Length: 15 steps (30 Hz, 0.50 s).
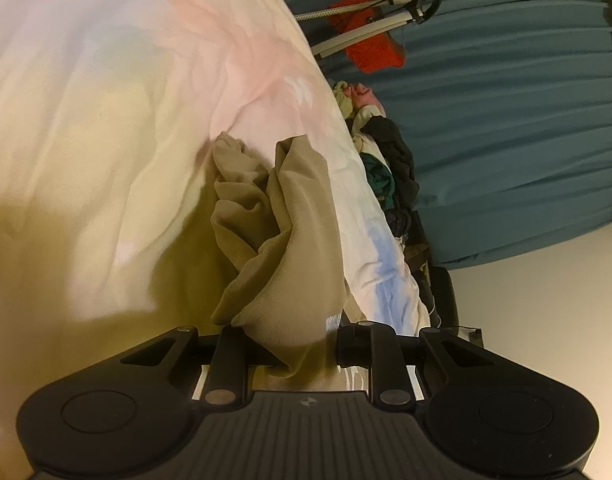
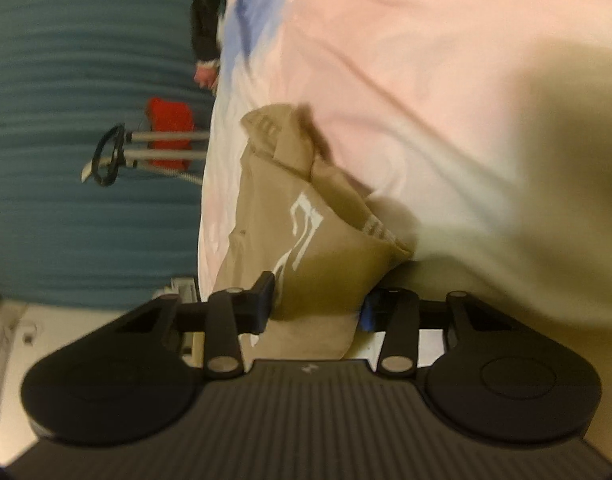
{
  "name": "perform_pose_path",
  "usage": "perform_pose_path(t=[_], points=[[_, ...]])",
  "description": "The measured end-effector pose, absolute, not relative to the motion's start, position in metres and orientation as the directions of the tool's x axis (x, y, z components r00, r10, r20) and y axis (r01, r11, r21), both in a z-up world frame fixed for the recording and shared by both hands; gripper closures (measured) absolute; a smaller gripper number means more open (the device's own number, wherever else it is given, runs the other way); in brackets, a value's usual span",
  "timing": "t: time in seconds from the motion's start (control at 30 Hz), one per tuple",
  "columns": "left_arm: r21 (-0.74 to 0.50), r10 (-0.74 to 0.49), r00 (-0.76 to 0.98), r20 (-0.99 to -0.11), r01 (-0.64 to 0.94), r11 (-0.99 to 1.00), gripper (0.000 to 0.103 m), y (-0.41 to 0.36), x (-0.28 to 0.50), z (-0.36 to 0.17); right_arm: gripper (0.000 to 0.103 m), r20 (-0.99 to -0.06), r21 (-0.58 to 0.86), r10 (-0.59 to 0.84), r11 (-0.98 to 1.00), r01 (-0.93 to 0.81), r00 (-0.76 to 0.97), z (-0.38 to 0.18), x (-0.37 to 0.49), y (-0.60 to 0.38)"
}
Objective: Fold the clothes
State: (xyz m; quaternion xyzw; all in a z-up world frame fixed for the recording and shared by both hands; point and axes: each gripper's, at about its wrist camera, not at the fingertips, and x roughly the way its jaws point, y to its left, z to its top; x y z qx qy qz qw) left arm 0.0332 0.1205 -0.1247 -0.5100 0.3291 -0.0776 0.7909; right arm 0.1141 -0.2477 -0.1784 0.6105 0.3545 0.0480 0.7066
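Observation:
A tan garment (image 1: 282,232) with a white print lies bunched on a pale pastel bedsheet (image 1: 106,120). My left gripper (image 1: 306,344) is shut on one end of it, with the cloth pinched between the jaws. In the right wrist view the same tan garment (image 2: 306,232) shows its white print, and my right gripper (image 2: 318,304) is shut on it too, the cloth filling the gap between the jaws. The sheet (image 2: 426,80) lies under it. This view is blurred.
A pile of dark and coloured clothes (image 1: 386,152) lies along the bed's edge. Behind it hang teal curtains (image 1: 506,120), with a red cloth on a white drying rack (image 1: 370,40). The rack (image 2: 154,152) and curtains (image 2: 66,200) also show in the right wrist view.

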Motion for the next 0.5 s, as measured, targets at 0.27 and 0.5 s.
perform_pose_path(t=[0.27, 0.5], points=[[-0.851, -0.508, 0.728, -0.461, -0.202, 0.484, 0.079, 0.112, 0.028, -0.097, 0.082, -0.404, 0.906, 0.407, 0.304, 0.295, 0.819, -0.128, 0.099, -0.253], [-0.876, -0.600, 0.653, -0.463, -0.234, 0.421, 0.079, 0.075, 0.033, -0.056, 0.082, -0.356, 0.928, 0.315, 0.233, 0.292, 0.880, -0.078, 0.069, -0.284]])
